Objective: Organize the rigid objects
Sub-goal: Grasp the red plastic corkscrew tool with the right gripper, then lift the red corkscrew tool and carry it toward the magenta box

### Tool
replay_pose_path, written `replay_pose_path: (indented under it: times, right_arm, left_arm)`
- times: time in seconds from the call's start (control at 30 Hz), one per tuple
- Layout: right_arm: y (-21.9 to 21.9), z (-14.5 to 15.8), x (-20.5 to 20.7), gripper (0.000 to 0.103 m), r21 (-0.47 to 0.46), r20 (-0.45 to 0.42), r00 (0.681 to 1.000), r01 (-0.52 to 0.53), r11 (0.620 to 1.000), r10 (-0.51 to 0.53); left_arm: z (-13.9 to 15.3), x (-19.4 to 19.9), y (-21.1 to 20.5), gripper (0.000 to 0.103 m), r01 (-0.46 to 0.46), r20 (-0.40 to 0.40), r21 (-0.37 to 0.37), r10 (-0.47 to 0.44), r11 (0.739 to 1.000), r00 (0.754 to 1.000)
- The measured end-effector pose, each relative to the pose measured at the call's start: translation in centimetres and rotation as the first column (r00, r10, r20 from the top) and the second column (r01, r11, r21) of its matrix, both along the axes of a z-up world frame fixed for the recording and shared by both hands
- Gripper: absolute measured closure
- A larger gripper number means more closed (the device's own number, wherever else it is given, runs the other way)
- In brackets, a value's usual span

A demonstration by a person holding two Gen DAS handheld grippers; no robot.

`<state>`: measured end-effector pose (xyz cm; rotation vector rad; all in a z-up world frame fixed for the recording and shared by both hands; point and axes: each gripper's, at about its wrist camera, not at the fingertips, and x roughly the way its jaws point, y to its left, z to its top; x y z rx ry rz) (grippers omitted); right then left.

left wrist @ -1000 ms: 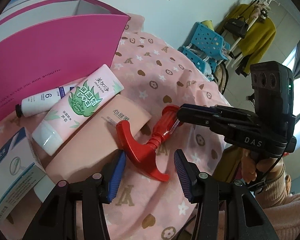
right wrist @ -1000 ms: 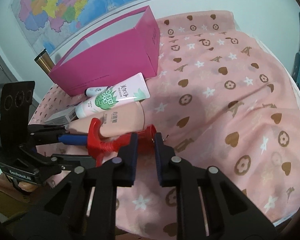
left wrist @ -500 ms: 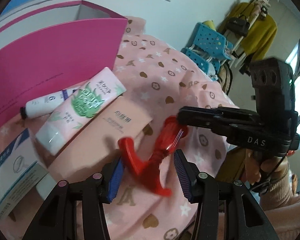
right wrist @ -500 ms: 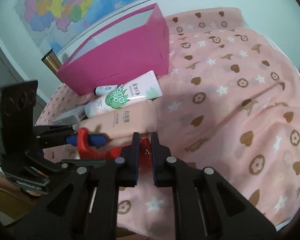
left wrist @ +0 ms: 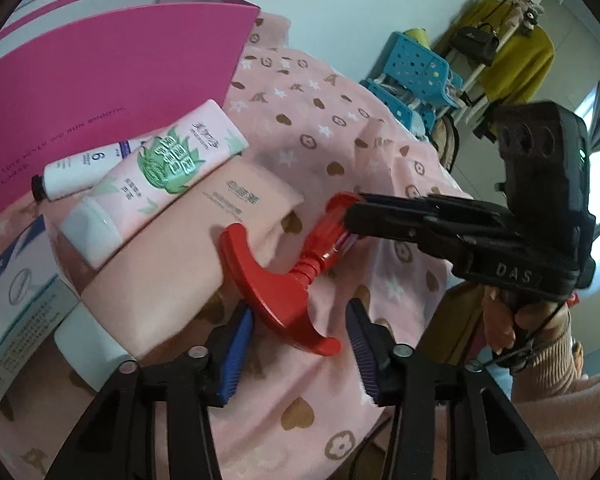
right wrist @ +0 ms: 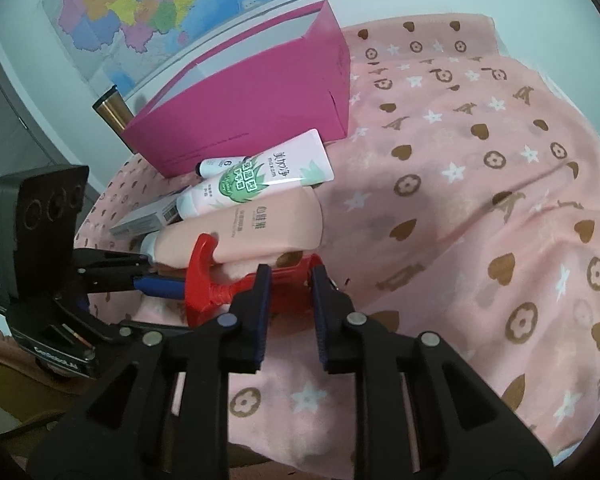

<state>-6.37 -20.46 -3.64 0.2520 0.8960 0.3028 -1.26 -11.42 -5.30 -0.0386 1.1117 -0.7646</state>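
A red plastic hammer [left wrist: 276, 288] lies on the pink patterned cloth, its curved head against a peach tube [left wrist: 180, 256]. My left gripper [left wrist: 298, 320] straddles the head and its jaws are closing. The left pad touches the head; a small gap shows at the right pad. My right gripper [right wrist: 289, 278] holds the hammer [right wrist: 198, 276] by its clear red handle. Its jaws are opening, with the pads still against the handle. In the left wrist view the right gripper [left wrist: 352, 220] comes in from the right.
A tall magenta box [right wrist: 252, 108] stands open at the back. In front of it lie a pink-and-green tube [left wrist: 168, 168], a small white tube [left wrist: 72, 168] and a blue-and-white carton [left wrist: 16, 292]. Blue stools [left wrist: 416, 68] stand beyond the bed. To the right the cloth [right wrist: 480, 200] is bare.
My right gripper's jaws have spread a little on the handle. My left gripper's jaws have narrowed around the hammer head. The hammer has hardly shifted.
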Motion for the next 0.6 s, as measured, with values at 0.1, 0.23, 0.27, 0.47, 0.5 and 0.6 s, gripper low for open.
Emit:
replay_pose_path:
  times: [0.1, 0.23, 0.27, 0.47, 0.5, 0.6]
  right_arm:
    - [-0.3, 0.5, -0.3, 0.087, -0.002, 0.017, 1.000, 0.019, 1.000, -0.019]
    - [-0.5, 1.3, -0.4, 0.089, 0.011, 0.040, 0.999, 0.028, 1.000, -0.028]
    - [-0.4, 1.6, -0.3, 0.089, 0.007, 0.047, 0.998, 0.030, 1.000, -0.030]
    - [0.6, 3.0, 0.6, 0.096, 0.037, 0.084, 0.996, -0.016, 0.999, 0.013]
    - [1.0, 3.3, 0.8, 0.097, 0.017, 0.094, 0.995, -0.020, 1.000, 0.018]
    - [1.9, 4.0, 1.8, 0.097, 0.005, 0.119, 0.992, -0.048, 0.999, 0.047]
  left_arm:
    - [0.1, 0.5, 0.4, 0.069, -0.021, -0.014, -0.017, 0.021, 1.000, 1.000]
    - [1.0, 0.7, 0.9, 0.074, -0.046, 0.005, -0.032, 0.047, 0.998, 0.999]
    - [1.2, 0.8, 1.0, 0.074, -0.053, 0.010, -0.035, 0.053, 0.998, 0.999]
    - [3.9, 1.1, 1.0, 0.081, -0.038, 0.052, -0.089, 0.043, 0.995, 0.998]
    - [4.3, 1.1, 0.9, 0.081, -0.040, 0.070, -0.086, 0.046, 0.995, 0.996]
    - [4.7, 1.5, 1.0, 0.081, -0.056, 0.097, -0.076, 0.063, 0.996, 0.993]
